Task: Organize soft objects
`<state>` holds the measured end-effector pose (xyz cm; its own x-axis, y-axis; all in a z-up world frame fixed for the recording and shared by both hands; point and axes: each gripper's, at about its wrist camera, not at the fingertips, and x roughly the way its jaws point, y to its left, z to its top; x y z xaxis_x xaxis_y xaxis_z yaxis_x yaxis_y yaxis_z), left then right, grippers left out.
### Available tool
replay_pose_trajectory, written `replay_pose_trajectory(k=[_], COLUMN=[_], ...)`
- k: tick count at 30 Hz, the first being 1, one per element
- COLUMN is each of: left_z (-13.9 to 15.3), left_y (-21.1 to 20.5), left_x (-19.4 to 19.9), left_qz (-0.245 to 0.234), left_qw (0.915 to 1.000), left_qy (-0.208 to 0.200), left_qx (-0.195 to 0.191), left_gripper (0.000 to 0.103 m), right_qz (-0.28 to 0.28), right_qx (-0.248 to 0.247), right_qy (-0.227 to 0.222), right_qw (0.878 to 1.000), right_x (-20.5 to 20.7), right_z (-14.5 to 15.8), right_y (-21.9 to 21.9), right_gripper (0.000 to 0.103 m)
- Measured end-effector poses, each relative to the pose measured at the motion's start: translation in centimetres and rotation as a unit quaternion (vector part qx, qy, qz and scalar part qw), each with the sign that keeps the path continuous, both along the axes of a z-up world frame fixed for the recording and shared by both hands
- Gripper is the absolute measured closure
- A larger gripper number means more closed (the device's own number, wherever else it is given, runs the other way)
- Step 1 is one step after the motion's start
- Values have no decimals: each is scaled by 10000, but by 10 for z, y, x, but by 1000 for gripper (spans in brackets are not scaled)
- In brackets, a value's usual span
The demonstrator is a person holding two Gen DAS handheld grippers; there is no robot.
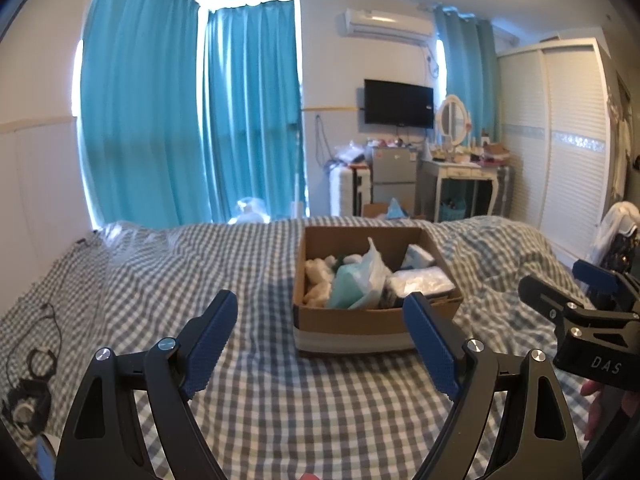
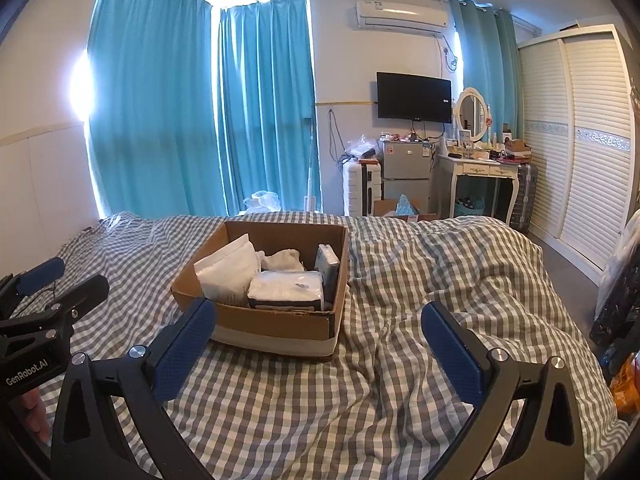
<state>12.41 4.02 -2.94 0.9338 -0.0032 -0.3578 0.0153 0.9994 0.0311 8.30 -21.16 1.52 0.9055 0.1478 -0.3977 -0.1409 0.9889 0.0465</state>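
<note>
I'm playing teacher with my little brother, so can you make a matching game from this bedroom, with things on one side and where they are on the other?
Things:
1. cardboard box
2. television
3. air conditioner
4. white plastic packet

Places:
A. high on the wall, above the television
B. on the checked bed cover
C. inside the cardboard box
D. on the wall, left of the oval mirror

Pairs: 1-B, 2-D, 3-A, 4-C

Your box (image 2: 276, 322) is matt cardboard, bedsheet (image 2: 400, 280) is wrinkly checked cloth, and the tool pads (image 2: 182, 346) look like dimpled rubber.
</note>
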Motion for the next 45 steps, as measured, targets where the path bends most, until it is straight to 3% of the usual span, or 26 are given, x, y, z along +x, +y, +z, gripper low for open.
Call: replay_pose_trajectory(k=[45], left_z=[0], left_y=[-10], left_x=[-4], left_qz=[40], left_qw=[10000], left_qy=[9], left_qx=[22], left_gripper=[17], right_qz=[-68], right_qx=[7], right_qy=[116], right_qw=[9999], right_x=[1], right_z=[-6], right_y=[3], right_gripper=[0])
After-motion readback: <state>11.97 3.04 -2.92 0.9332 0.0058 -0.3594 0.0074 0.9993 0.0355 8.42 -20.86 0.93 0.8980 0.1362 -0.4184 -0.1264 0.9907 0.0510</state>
